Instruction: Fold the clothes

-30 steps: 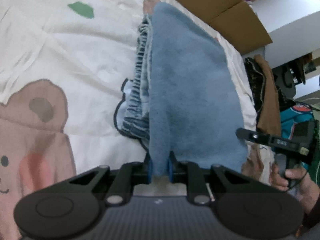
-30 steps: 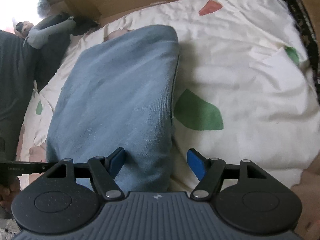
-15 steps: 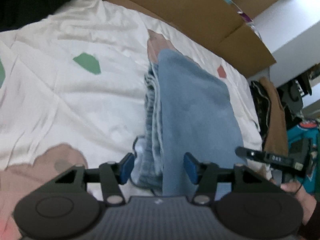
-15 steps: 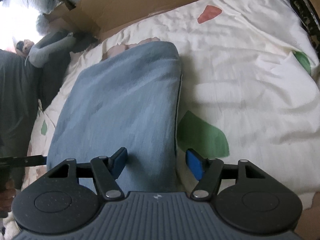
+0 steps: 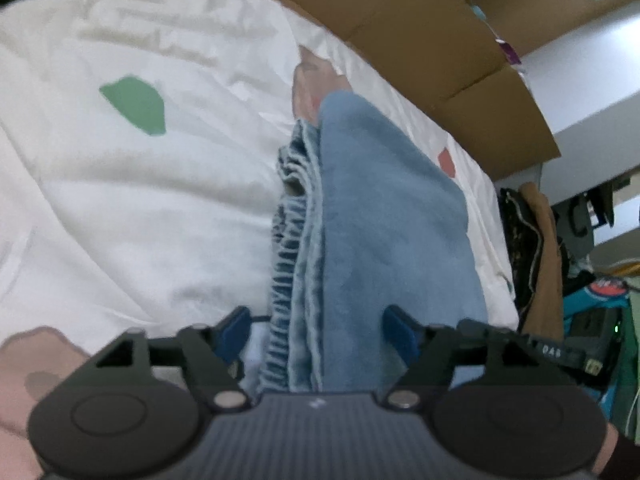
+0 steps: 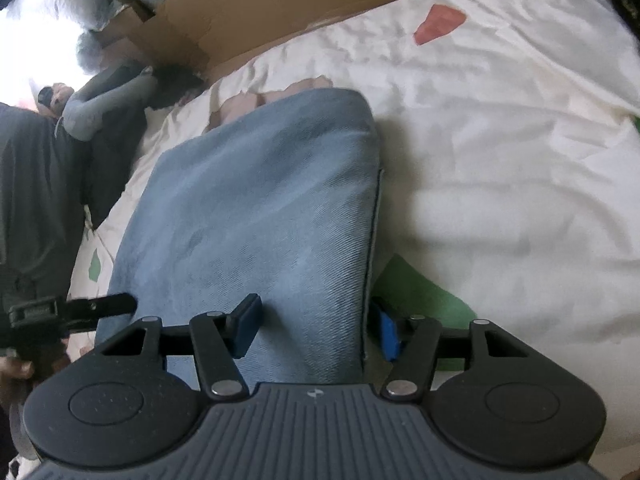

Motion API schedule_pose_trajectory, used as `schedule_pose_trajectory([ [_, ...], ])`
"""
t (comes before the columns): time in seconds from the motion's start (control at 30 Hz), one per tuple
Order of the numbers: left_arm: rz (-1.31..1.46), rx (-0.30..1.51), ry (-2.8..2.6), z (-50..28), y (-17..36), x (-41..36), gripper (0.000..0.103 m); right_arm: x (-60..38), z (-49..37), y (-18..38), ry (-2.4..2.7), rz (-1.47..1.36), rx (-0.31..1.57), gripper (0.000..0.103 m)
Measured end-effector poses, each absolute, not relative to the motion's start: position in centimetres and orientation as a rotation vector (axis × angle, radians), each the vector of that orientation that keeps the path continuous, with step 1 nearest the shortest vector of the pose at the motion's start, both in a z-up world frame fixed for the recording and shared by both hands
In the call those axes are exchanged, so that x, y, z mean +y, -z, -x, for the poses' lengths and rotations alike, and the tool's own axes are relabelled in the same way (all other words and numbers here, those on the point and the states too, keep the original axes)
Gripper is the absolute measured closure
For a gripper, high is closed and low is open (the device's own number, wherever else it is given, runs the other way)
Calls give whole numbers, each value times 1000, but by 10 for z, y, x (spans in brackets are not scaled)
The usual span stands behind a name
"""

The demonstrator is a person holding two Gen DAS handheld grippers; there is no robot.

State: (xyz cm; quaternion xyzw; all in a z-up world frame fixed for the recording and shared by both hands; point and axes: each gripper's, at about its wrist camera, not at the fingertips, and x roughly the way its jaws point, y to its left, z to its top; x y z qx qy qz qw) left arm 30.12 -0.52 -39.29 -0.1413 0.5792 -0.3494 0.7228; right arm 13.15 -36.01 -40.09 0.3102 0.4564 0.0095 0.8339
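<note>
1. Jeans (image 5: 384, 232), folded into a long narrow stack, lie on the white bedsheet (image 5: 140, 200) with its green and red patches; cardboard (image 5: 400, 12) stands along the bed's far edge. In the left wrist view the gathered waistband layers show along the stack's left side.

2. Their long axis runs straight away from you, from the near end under both tools to the rounded fold at the far end, close to the cardboard. That is the relation your next move depends on: any further fold would probably carry the near end forward along that line.

3. Both of your hands are at the near end, on opposite sides of the stack, so neither is clearly nearer. The other tool's finger shows at the edge of each wrist view.

4. Your left gripper (image 5: 320, 332) straddles the stack's left part. Its jaws are opening and already wide. Denim lies between them, but the blue pads (image 5: 234, 330) stand clear of it, so nothing is held.

5. Your right gripper (image 6: 316, 328) straddles the right edge. Its jaws are closing from a middling gap. Cloth lies between them; the left pad (image 6: 248, 326) sits against it, while the right one stands just off the seam. I judge no firm pinch yet.
</note>
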Motion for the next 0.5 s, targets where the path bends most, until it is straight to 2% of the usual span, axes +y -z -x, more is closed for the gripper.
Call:
schedule_pose_trajectory([
  [0.13, 367, 1280, 789, -307, 401, -8, 20, -359, -138, 404, -36, -676, 972, 42],
  [0.17, 384, 1280, 794, -307, 402, -9, 22, -357, -139, 403, -37, -664, 971, 45],
  [0.2, 402, 1280, 800, -308, 402, -10, 31, -356, -140, 402, -38, -651, 970, 47],
  [0.27, 421, 1283, 796, -309, 403, -11, 33, -359, -139, 400, -28, -673, 965, 60],
  [0.37, 462, 1311, 790, -314, 403, -7, 45, -367, -135, 394, -32, -720, 945, 75],
  [0.43, 482, 1318, 797, -316, 403, -2, 51, -369, -134, 388, -39, -730, 931, 76],
  [0.5, 478, 1314, 805, -316, 403, -1, 49, -368, -135, 387, -38, -721, 937, 75],
])
